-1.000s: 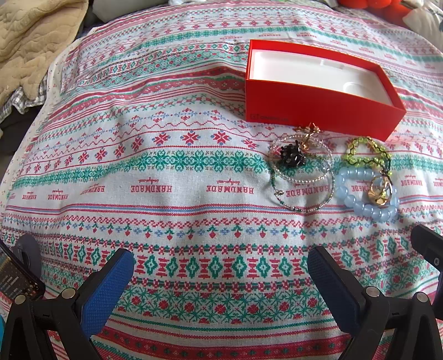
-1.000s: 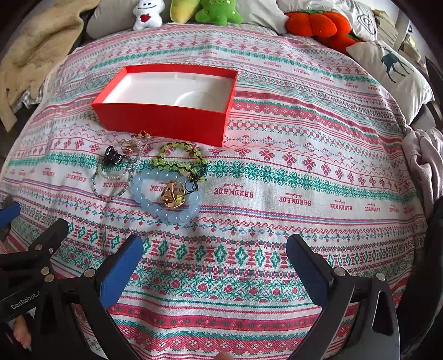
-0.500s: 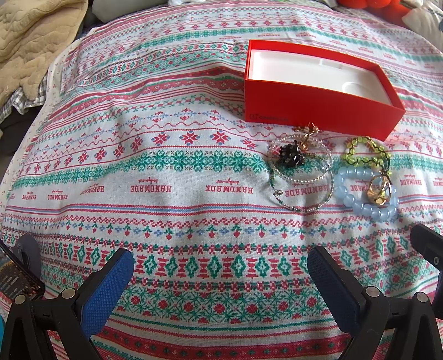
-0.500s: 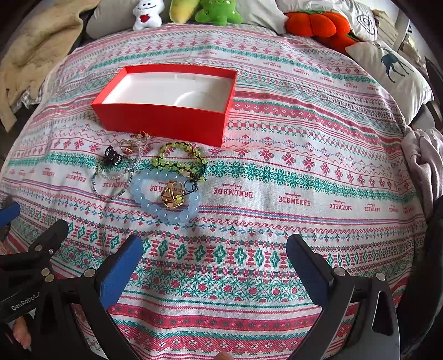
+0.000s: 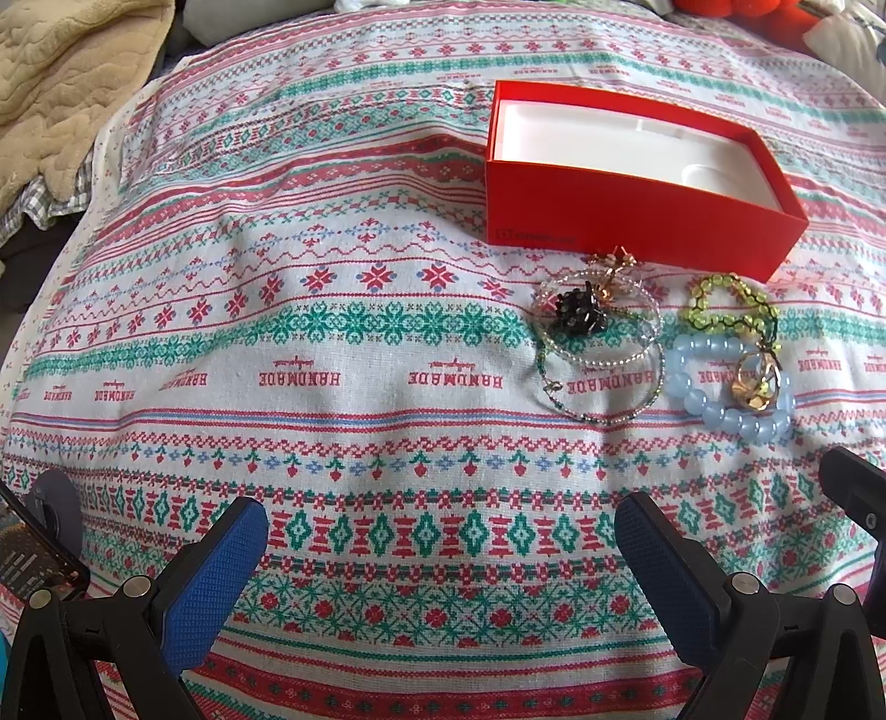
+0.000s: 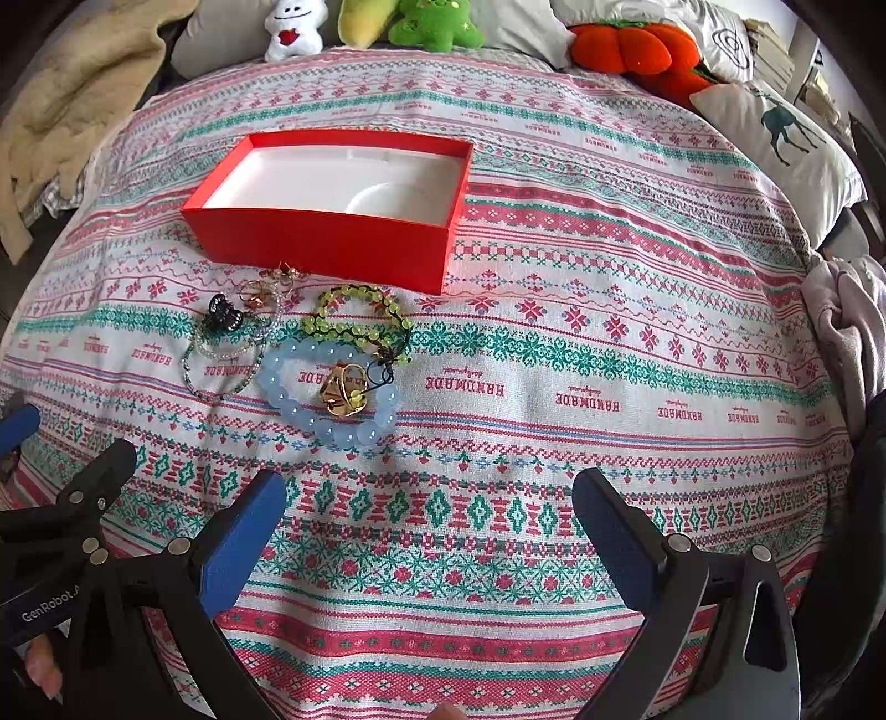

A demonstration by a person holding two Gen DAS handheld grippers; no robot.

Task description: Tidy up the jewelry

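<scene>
An open red box (image 5: 631, 216) (image 6: 332, 243) with a white empty inside lies on the patterned cloth. In front of it is a jewelry pile: a pale blue bead bracelet (image 5: 720, 412) (image 6: 288, 401) with a gold ring (image 5: 754, 382) (image 6: 342, 390) inside it, a yellow-green bead bracelet (image 5: 731, 304) (image 6: 354, 315), thin bead bracelets (image 5: 603, 360) (image 6: 221, 354) and a black hair clip (image 5: 578, 313) (image 6: 224, 318). My left gripper (image 5: 443, 548) is open and empty, near and left of the pile. My right gripper (image 6: 429, 526) is open and empty, near and right of the pile.
A beige blanket (image 5: 61, 94) (image 6: 66, 111) lies at the far left. Plush toys (image 6: 432, 22) and an orange plush (image 6: 637, 50) line the far edge. A deer-print pillow (image 6: 775, 144) sits at the right. Patterned cloth (image 6: 609, 332) spreads right of the pile.
Both grippers have barely moved; the left wrist view has drifted very slightly. Nothing was taken or let go.
</scene>
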